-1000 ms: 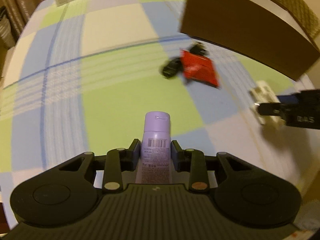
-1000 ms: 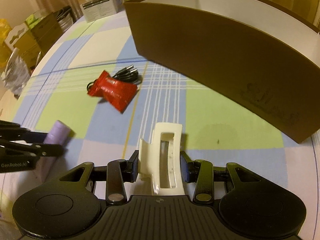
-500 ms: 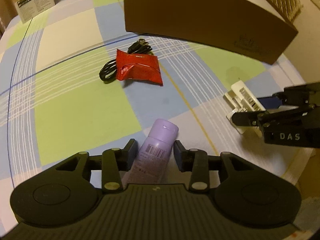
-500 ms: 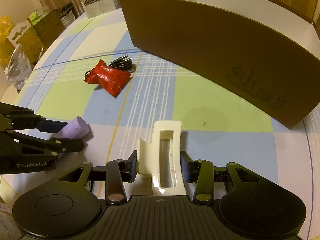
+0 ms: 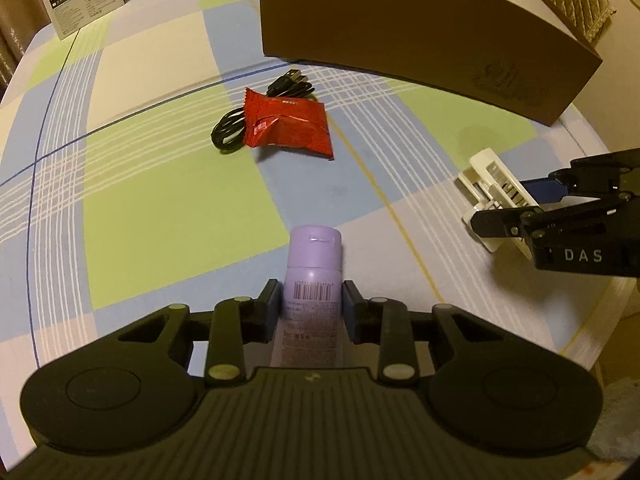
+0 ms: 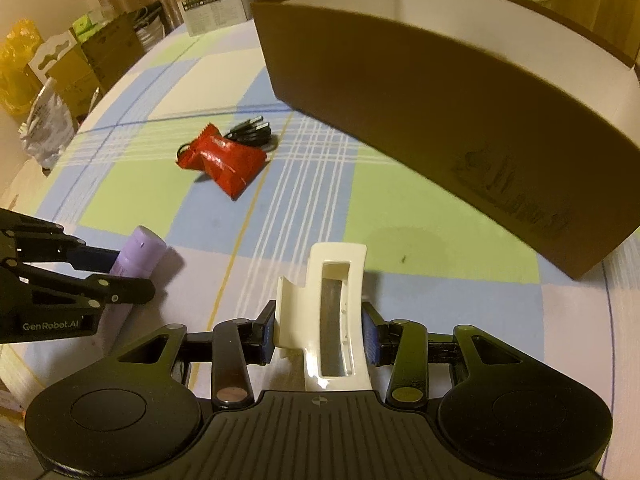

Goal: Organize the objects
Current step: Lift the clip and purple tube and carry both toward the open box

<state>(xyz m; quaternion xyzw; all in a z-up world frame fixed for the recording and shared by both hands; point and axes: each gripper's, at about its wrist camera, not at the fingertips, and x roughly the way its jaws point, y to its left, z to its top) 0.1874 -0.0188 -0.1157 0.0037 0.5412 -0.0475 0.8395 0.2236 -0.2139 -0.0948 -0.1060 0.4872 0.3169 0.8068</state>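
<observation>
Left gripper (image 5: 311,300) clamps the purple tube (image 5: 313,276), cap poking forward past its fingers, near the table's (image 5: 160,208) front edge. Right gripper (image 6: 320,332) pinches the white clip (image 6: 334,304), close beside, same edge.

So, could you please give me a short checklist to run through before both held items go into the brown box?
1. Left gripper shut on the purple bottle: ok.
2. Right gripper shut on the white clip: ok.
3. Brown box open at the top: ok.
4. Box floor free for two items: cannot tell, its inside is hidden by the near wall.
5. Red packet and black cable out of both grippers' way: ok, both lie apart on the tablecloth.
</observation>
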